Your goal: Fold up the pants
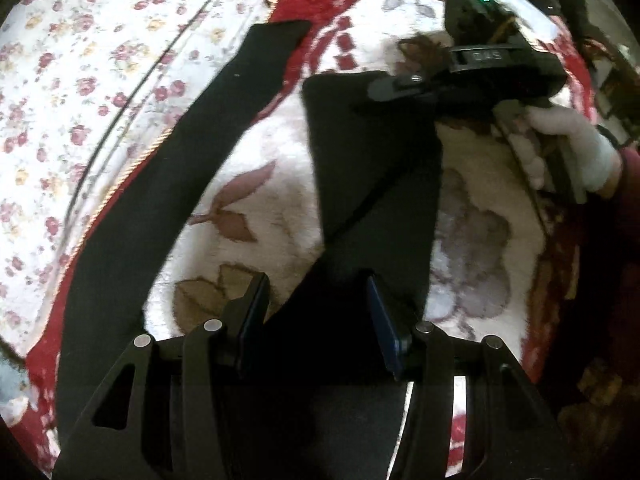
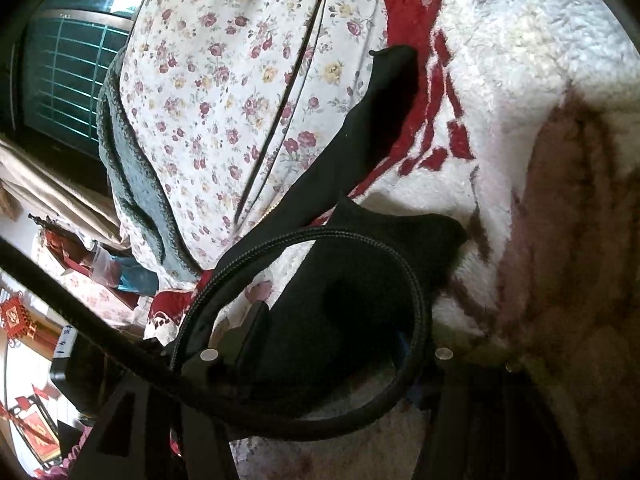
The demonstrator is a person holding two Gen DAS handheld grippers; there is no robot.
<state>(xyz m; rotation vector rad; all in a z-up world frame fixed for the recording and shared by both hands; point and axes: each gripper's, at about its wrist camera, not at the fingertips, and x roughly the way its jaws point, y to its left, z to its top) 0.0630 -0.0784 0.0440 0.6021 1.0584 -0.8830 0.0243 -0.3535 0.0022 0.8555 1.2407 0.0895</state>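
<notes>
The black fabric pants (image 1: 372, 184) were spread on the fluffy white blanket with red border and brown leaf pattern (image 1: 248, 216). One long leg ran off ahead and to the left of the left gripper (image 1: 318, 312), and the wider part sat right under and ahead of it.

If I were doing this fold, I'd get both ends pinched properly first, then carry the cloth over low and flat. That way the loose leg lands square on the other one instead of dragging the plush blanket along. Slippery dark fabric bunches fast, I reckon.

The left gripper's two blue-padded fingers (image 1: 256, 308) stood roughly half apart, pointing steeply down. Black cloth lay in the gap, but neither pad looked pressed onto it, so no real grip that I could see.

The right gripper (image 2: 328, 340) also sat about half apart over a bunched bit of the pants. A looped black braided cable (image 2: 416, 300) covered its far finger, so I couldn't tell if it was clamped on the cloth. A white-gloved hand (image 1: 568, 148) held it.

Beyond the left side of both was a white rose-print sheet (image 1: 80, 60).
</notes>
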